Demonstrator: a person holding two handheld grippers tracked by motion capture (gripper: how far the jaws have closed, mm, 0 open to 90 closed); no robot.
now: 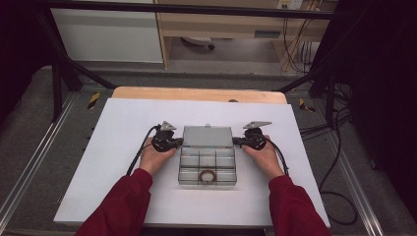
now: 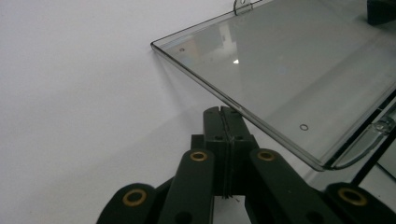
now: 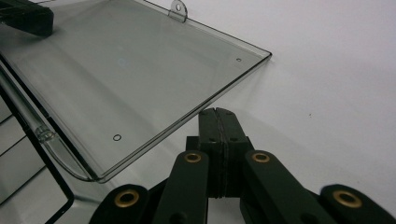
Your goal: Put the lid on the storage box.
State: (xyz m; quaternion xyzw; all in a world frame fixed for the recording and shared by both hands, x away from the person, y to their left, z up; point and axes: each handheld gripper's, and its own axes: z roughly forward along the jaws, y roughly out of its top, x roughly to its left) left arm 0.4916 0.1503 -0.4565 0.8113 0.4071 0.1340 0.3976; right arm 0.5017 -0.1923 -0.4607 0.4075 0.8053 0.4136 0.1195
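Note:
A clear plastic compartment box (image 1: pixel 179 169) lies mid-board with its lid (image 1: pixel 207 136) swung open toward the far side. A brown ring (image 1: pixel 208 175) lies in the front middle compartment. My left gripper (image 1: pixel 179 142) is shut, its tips against the lid's left edge. In the left gripper view the shut jaws (image 2: pixel 223 112) meet the lid (image 2: pixel 289 70) at its rim, with nothing between them. My right gripper (image 1: pixel 236 141) mirrors this at the lid's right edge. Its jaws are shut (image 3: pixel 216 113) just under the lid (image 3: pixel 126 70) rim.
The box rests on a white board (image 1: pixel 123 162) over a wooden table (image 1: pixel 196 93). Bare board lies to both sides and in front. Cables trail from both grippers, and more cables (image 1: pixel 339 162) lie on the floor at right. Black frame bars (image 1: pixel 59 78) stand behind.

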